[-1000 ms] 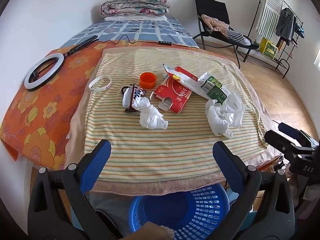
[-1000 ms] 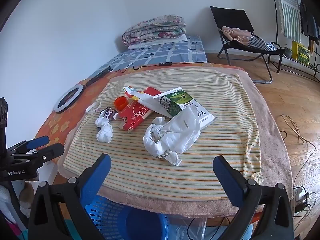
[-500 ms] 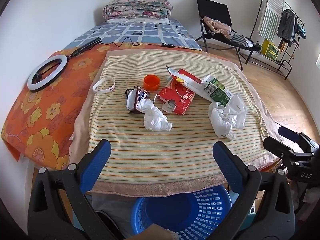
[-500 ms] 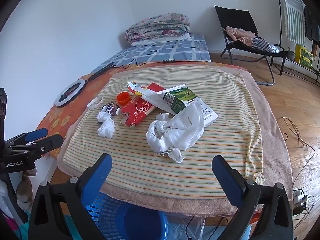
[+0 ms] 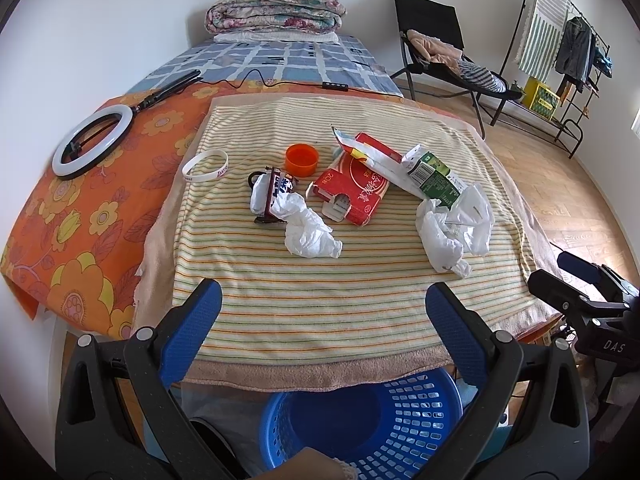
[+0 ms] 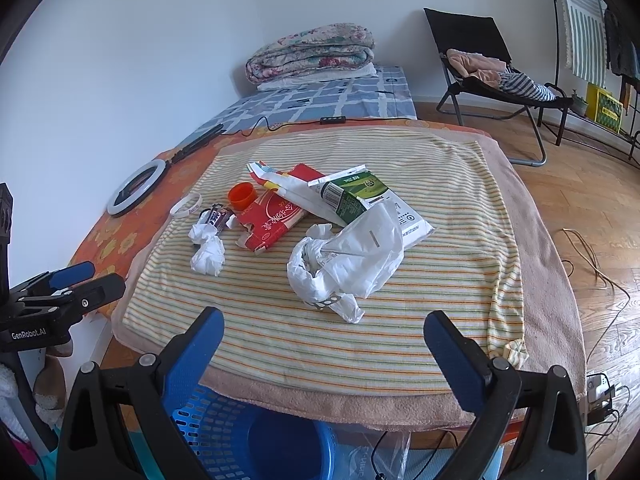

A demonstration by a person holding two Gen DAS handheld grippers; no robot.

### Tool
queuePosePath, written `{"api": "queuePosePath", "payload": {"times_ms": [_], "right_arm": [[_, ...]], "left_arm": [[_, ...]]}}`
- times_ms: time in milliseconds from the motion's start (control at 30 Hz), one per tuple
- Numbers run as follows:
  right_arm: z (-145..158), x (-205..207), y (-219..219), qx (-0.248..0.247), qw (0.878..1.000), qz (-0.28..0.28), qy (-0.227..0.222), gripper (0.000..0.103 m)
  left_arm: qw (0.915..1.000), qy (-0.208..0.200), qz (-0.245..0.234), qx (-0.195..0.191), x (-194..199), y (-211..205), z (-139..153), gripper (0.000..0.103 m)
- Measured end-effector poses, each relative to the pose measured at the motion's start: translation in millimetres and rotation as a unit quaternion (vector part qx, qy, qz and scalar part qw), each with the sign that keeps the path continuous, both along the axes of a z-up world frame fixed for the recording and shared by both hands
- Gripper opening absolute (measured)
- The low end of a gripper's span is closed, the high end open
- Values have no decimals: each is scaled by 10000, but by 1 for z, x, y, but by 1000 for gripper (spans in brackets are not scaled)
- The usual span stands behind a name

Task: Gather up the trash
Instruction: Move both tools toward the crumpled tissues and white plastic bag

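Left gripper [image 5: 322,304]: blue ribbed fingers spread wide, holding nothing, above the near edge of the surface.
Right gripper [image 6: 324,338]: fingers likewise spread apart and empty, over the same near edge.
Surface [image 5: 320,300]: covered by a soft yellow terry towel with thin orange and green stripes.
Crumpled white paper wad [image 5: 310,230]: wrinkled and lumpy, straight ahead of the left gripper, between its fingers' lines.
Dark snack wrapper [image 5: 276,192]: shiny foil, just beyond the wad and touching it, long axis running away from the left gripper.
Flattened red cardboard box [image 5: 352,192]: flat rectangle with a torn flap, ahead and slightly right of the left gripper, long axis tilted away to the right.
Green-and-white milk carton [image 6: 360,200]: squashed flat, ahead of the right gripper, long axis running left-far to right-near, overlapping the red box.
Crumpled white plastic bag [image 6: 344,264]: thin glossy film, closest to the right gripper, lying against the carton.
Orange round plastic cap [image 5: 302,160]: open side up, beyond the wrapper.
Blue perforated plastic basket [image 5: 408,412]: below the left gripper, under the surface edge.
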State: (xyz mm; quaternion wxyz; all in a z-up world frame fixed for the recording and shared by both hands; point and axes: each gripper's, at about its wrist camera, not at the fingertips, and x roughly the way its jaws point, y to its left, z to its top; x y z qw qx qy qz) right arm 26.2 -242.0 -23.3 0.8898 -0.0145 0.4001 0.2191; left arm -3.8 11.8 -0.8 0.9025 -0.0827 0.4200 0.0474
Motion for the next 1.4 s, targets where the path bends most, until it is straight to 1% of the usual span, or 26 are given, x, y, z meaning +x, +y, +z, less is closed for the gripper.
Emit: {"api": "queuePosePath", "payload": {"times_ms": [133,233,567,733,1400], "right_arm": [[1,0,-1,5,10000,-37,-9,101],[1,1,-1,8,10000,-45,-1,101],[1,1,-2,-5,10000,-51,-13,101],[1,1,-2,-8,10000,-55,-6,101],[1,0,-2,-12,10000,-48,-7,101]], "left_arm": [[10000,15,10,-3,0,-1,-2,103],[10000,60,26,8,2,-4,-9,103],[10000,66,16,2,2,-4,-9,103],[9999,99,30,-26,4,-3,-14,103],[9999,107,31,-31,4,-2,-15,103]]}}
